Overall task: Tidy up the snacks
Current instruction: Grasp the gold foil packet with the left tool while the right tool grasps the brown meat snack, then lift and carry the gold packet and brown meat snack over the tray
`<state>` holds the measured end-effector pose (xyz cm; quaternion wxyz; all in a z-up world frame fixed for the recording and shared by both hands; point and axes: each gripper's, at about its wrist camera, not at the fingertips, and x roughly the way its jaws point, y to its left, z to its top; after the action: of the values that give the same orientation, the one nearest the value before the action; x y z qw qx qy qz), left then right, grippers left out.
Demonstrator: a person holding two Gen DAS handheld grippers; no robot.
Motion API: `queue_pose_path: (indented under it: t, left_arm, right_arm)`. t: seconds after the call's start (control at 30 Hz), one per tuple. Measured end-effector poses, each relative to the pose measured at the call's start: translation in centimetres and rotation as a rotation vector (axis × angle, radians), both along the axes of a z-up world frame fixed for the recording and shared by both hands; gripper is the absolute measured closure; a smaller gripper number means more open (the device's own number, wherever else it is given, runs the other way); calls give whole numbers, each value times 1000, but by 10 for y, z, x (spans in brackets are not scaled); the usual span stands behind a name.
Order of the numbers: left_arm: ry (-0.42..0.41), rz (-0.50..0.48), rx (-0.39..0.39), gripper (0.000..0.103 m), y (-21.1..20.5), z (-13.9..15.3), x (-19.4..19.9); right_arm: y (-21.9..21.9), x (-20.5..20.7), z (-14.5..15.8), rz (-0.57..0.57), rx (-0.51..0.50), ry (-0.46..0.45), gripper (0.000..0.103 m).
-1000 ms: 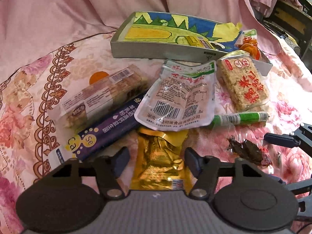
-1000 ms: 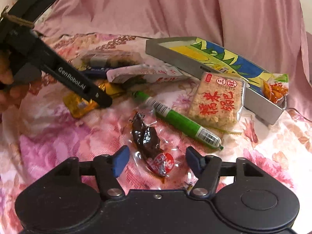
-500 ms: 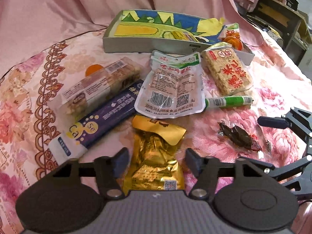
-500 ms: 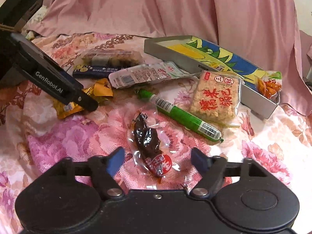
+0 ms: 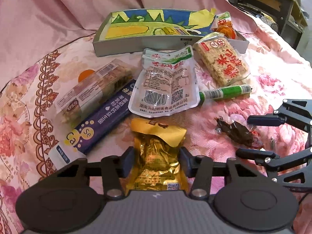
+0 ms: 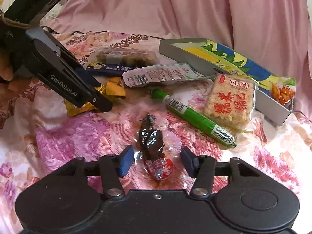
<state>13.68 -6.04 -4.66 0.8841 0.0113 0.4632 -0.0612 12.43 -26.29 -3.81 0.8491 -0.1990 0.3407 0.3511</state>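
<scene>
A gold foil snack packet [image 5: 156, 156] lies between the pads of my left gripper [image 5: 156, 162], whose jaws are closing and press on both its sides. In the right wrist view, the left gripper [image 6: 97, 99] reaches down onto that packet [image 6: 115, 86]. A dark vacuum-packed snack with a red label [image 6: 152, 146] lies on the cloth between the blue pads of my right gripper [image 6: 157, 161]. Those jaws are closing too, with a gap left at the right pad. A grey tray with a painted liner [image 5: 136, 43] stands behind the snacks.
Loose on the flowered cloth lie a white pouch [image 5: 165, 85], a rice-cake pack [image 5: 222, 62], a green sausage stick [image 5: 224, 93], a purple bar [image 5: 97, 120] and a clear biscuit pack [image 5: 91, 89]. An orange snack bag [image 5: 226, 27] sits at the tray's right end. A dark shelf [image 5: 276, 5] stands far right.
Both grippers opened wider, then narrowed around their snacks. The left pads now touch the gold packet; the right pads sit closer to the dark snack.
</scene>
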Motion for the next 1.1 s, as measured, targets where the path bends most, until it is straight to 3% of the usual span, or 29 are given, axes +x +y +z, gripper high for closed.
queue_pose_path:
  t: [0.2,0.33,0.67,1.1]
  left_arm:
    - [5,1,-50,54,1,4,-13]
    - [-5,15,-74,55,4,8,-21]
    - [-87,36,-95,55,5,30,-30]
    - [-176,74,-183,55,3,64,2]
  right_arm:
    - [6,-12,3,17,-49,-67,54]
    - [11,-23,6,30,-90,-172,54]
    - [0,-19,27,-73,23,-300,54]
    - [-9,-10,44,-166,112,-394,54]
